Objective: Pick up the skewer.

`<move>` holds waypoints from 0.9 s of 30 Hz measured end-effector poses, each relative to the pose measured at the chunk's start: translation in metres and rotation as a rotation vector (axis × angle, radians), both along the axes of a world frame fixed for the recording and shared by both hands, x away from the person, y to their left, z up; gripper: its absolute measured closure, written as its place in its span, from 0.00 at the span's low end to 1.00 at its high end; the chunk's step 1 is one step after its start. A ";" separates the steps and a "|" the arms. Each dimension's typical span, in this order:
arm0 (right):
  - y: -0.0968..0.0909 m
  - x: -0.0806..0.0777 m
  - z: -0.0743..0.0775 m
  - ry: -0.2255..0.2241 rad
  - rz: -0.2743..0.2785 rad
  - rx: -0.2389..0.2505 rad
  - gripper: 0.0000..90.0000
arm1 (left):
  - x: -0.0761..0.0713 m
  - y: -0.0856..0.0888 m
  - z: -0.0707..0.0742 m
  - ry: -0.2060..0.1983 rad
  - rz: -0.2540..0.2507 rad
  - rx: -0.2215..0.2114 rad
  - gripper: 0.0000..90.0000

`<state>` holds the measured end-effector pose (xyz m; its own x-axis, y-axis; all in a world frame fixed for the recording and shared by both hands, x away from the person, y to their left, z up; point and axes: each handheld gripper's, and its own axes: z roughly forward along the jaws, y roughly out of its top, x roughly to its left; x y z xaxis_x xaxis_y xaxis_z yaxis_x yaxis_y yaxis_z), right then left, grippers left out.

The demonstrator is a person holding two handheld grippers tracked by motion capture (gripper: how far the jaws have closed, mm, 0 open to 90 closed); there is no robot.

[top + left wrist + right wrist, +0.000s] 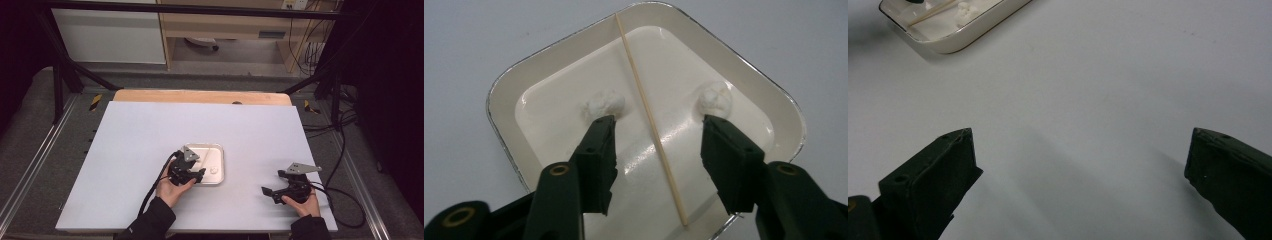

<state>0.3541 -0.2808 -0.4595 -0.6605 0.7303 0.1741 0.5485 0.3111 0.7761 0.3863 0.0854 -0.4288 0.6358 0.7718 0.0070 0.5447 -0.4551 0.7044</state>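
Hands at the high view's bottom: left gripper (189, 172) over the tray (218, 148), right gripper (280, 189) released, well apart. Left gripper view: jaws half-closed astride the skewer (651, 122), pads not touching, between two white lumps (605, 103). Next, I judge, pinch the stick squarely

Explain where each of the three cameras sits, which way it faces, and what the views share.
High view: above the person's side, facing forward and down on the table; forearms, left gripper and right gripper show.
Left gripper view: rides the left gripper, facing down into the tray; its jaws straddle the wooden stick, without touching it.
Right gripper view: rides the right gripper, facing across bare table; its jaws are wide apart.
Shared: tray, stick and white lumps appear in all three.
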 end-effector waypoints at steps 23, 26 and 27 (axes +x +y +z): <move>0.000 0.000 0.000 -0.004 0.004 -0.001 0.01 | 0.002 -0.014 -0.014 0.005 0.049 0.027 0.83; 0.000 0.000 0.000 -0.002 0.004 0.001 0.01 | 0.002 -0.014 -0.016 0.001 0.065 0.021 0.87; 0.000 0.000 0.000 -0.002 0.004 0.001 0.01 | 0.002 -0.014 -0.016 0.000 0.069 0.018 0.87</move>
<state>0.3542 -0.2808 -0.4596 -0.6635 0.7278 0.1734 0.5461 0.3126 0.7772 0.3881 0.0713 -0.4446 0.5810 0.8136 0.0213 0.5756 -0.4292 0.6960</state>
